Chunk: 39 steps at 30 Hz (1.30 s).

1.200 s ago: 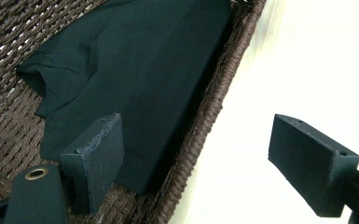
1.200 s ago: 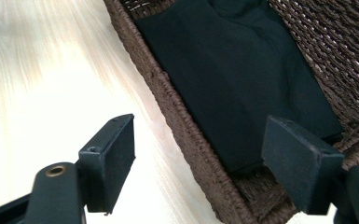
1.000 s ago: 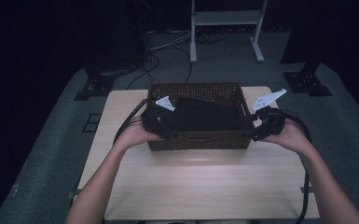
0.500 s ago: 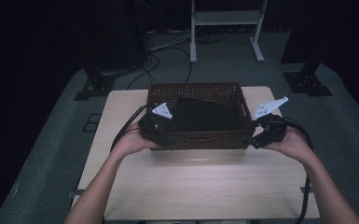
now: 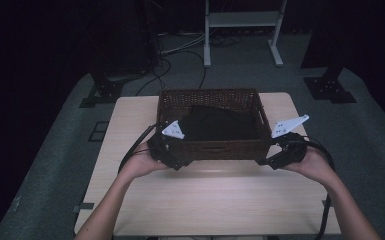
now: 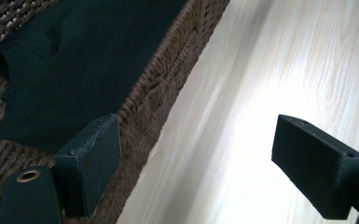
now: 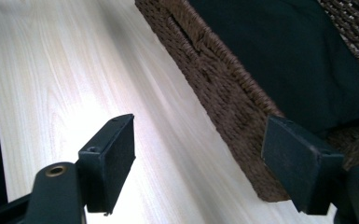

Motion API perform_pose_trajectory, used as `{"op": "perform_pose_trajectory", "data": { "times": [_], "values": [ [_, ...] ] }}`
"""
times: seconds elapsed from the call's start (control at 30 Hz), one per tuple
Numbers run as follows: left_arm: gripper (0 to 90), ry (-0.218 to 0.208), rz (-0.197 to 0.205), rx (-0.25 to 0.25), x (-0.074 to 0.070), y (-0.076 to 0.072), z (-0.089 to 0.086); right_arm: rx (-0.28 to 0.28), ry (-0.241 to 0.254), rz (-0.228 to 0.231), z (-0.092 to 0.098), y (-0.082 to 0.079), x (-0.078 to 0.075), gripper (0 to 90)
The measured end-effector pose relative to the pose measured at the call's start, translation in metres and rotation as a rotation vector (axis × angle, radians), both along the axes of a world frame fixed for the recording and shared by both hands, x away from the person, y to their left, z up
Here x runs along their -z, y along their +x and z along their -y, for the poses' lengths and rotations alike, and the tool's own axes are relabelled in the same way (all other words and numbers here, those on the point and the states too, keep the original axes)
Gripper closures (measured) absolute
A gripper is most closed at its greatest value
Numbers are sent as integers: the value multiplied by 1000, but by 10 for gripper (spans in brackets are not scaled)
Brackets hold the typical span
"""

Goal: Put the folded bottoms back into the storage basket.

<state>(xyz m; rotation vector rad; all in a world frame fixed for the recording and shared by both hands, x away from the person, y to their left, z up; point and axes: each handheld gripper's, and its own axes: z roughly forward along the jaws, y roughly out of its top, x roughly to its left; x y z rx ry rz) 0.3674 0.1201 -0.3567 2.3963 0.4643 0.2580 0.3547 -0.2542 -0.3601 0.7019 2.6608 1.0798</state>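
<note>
Your left gripper [image 5: 171, 159] and right gripper [image 5: 276, 156] sit wide open at the near corners of the basket [image 5: 210, 148], each straddling its front wall, maybe not quite touching. Its long side runs left to right on the table [image 5: 215, 200], with a dark cloth [image 5: 220, 124] inside.

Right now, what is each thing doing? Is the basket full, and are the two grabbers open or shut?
Wicker basket: upright on the table, open at the top, not empty.
Dark cloth: lying loosely folded inside the basket.
Left gripper: open, at the basket's near left corner, one jaw inside the rim.
Right gripper: open, at the basket's near right corner.
Table: bearing the basket.
</note>
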Motion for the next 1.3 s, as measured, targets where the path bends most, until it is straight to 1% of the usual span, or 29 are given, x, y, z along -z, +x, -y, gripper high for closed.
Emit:
{"op": "perform_pose_trajectory", "data": {
  "times": [0.17, 0.23, 0.33, 0.37, 0.5, 0.63, 0.7, 0.73, 0.8, 0.83, 0.97, 1.13, 1.3],
  "values": [
    [138, 0, 1, 5, 5, -7, 1, -2, 5, -5, 2, -6, 7, 247],
    [138, -7, 12, 7, 6, -9, 0, -1, 6, -8, 3, -8, 10, 246],
    [137, -11, 7, 14, 8, -12, 0, 3, 9, -13, 5, -10, 16, 246],
    [137, -10, 8, 12, 10, -13, 0, 3, 9, -13, 5, -10, 16, 246],
    [125, -16, 1, 6, 18, -18, 1, 12, 19, -26, 8, -12, 26, 246],
    [116, -15, 7, 5, 24, -22, -1, 11, 23, -28, 8, -15, 31, 246],
    [116, -16, 8, 3, 25, -24, -1, 10, 27, -34, 8, -16, 34, 246],
    [116, -15, 18, 2, 26, -25, -2, 8, 29, -35, 8, -17, 36, 243],
    [116, -19, 11, 8, 27, -27, -2, 8, 30, -37, 8, -17, 37, 242],
    [115, -17, 16, 7, 28, -29, -3, 9, 29, -37, 8, -19, 40, 242],
    [112, -8, 21, 8, 29, -32, -5, 11, 33, -41, 8, -22, 45, 240],
    [108, -22, 33, -8, 33, -37, -11, 17, 35, -44, 11, -25, 50, 239],
    [108, -32, 29, -20, 39, -41, -18, 28, 41, -49, 14, -27, 54, 239]
  ]
}}
